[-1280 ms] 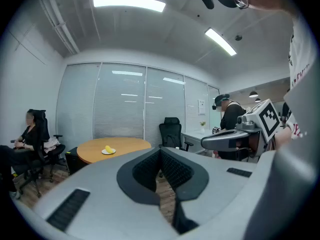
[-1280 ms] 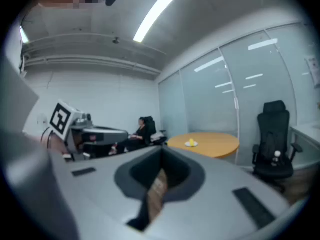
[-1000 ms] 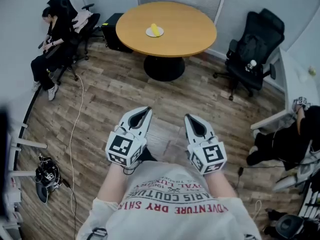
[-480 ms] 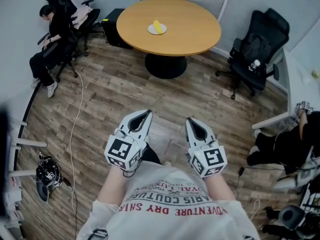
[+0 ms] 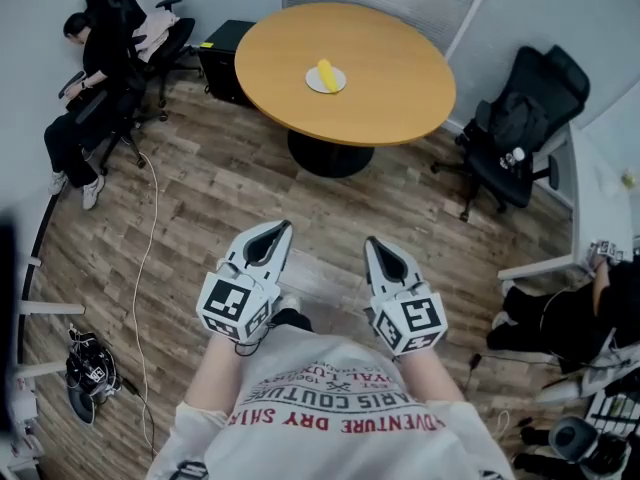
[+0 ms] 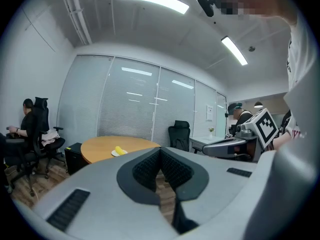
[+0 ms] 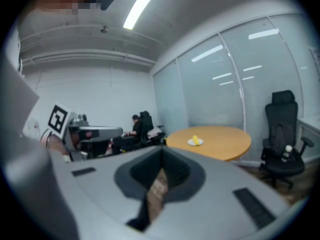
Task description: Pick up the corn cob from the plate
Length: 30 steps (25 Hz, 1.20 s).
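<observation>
A yellow corn cob [image 5: 325,72] lies on a small white plate [image 5: 334,85] near the middle of a round wooden table [image 5: 400,78], far ahead of both grippers. My left gripper [image 5: 275,227] and right gripper [image 5: 375,240] are held side by side in front of my chest over the wood floor, both shut and empty. The left gripper view shows its jaws [image 6: 160,152] meeting at the tip, with the corn cob [image 6: 120,150] small beyond them at the left. In the right gripper view the jaws [image 7: 161,152] are together, and the corn cob [image 7: 195,139] sits on the table to the right.
A person sits in an office chair [image 5: 95,63] at the far left, with a black box [image 5: 222,58] beside the table. A black office chair [image 5: 520,118] stands right of the table. A cable [image 5: 150,228] trails over the floor, and another person [image 5: 590,303] is at a desk on the right.
The table with the plate and corn cob has come nearer and sits lower in the head view. Both grippers stay shut, side by side in front of my chest.
</observation>
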Tool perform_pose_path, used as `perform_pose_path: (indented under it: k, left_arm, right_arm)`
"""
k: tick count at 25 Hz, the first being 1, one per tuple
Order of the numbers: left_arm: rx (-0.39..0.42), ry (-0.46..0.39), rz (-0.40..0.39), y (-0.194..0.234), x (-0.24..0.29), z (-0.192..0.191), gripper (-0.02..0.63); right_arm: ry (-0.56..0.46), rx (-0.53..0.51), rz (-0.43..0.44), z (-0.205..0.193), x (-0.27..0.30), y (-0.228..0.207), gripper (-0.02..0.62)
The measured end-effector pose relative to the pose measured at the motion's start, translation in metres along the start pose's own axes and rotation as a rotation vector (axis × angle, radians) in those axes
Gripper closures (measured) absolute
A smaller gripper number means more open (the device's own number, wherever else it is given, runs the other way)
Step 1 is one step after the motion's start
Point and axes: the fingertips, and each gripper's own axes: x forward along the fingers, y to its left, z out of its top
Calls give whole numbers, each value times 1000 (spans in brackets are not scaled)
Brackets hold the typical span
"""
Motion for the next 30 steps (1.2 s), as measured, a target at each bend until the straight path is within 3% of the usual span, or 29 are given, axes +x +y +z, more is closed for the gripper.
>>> perform_pose_path:
  k: [7,14,22,30]
  left_arm:
    - [-5,10,-45,78,35,15,575]
    - [-52,23,-4,130,59,9,575]
    - [-35,26,95,177,115,13,575]
    - [-11,25,177,211,209,34,575]
  right_arm:
    - [13,-9,-37,24,82,0,569]
    - [47,-32,-7,33,141,-8,569]
    - [34,-33,82,46,222,-56,569]
    - [19,-15,155,86,304,-146,569]
